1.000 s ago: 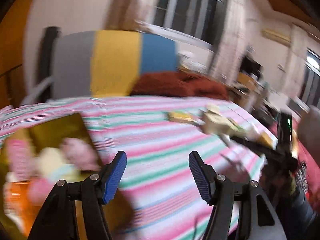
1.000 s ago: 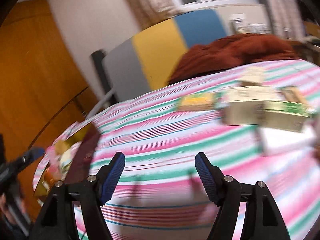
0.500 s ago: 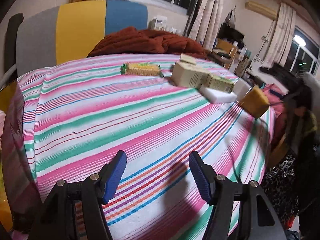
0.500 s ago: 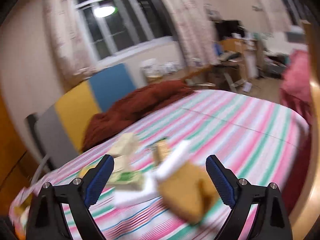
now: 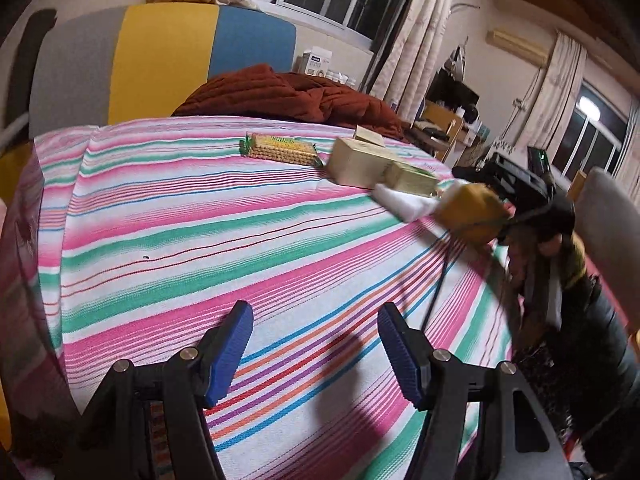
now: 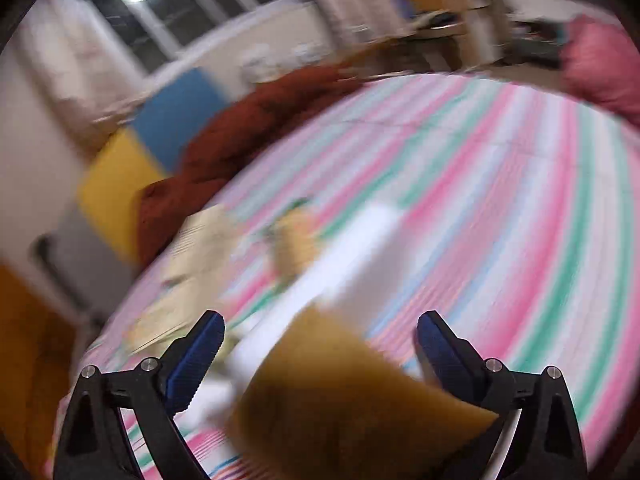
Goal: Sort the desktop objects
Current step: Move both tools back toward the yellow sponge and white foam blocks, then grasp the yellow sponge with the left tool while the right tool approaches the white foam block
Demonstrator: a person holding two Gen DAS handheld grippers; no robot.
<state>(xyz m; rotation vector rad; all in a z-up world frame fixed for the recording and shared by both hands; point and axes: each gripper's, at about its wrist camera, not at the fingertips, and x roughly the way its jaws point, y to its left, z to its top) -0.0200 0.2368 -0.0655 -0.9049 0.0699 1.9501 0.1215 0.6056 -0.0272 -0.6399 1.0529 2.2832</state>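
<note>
Here the right gripper [image 6: 320, 344] hangs over the near corner of the cluster with its jaws spread wide and a mustard-yellow sponge-like block [image 6: 352, 400] lying between them, not yet pinched; the blur makes it hard to tell whether either pad touches it. The step in hand looks like taking that block, and doing it well likely means slowing down first, centring the block between the blue ribbed pads [image 6: 196, 356], and closing on its flat sides rather than a corner, since something this soft-looking would probably squash and twist out of a skewed grip. The left gripper [image 5: 316, 344] is also spread apart and holds nothing, poised above bare striped cloth [image 5: 200, 240], a woven sheet in pink, green and white bands. Just beyond the yellow block sits a white slab [image 5: 400, 200], smooth and rectangular, touching or nearly touching it. Behind that are pale cardboard boxes [image 5: 360, 160], crisp-edged and set close together, and a little apart lies a biscuit packet [image 5: 280, 148] in crinkly clear wrap with green ends. Farther back lies a rumpled rust-red blanket [image 5: 288, 96], then a padded headboard [image 5: 160, 56] in grey, yellow and blue panels.
</note>
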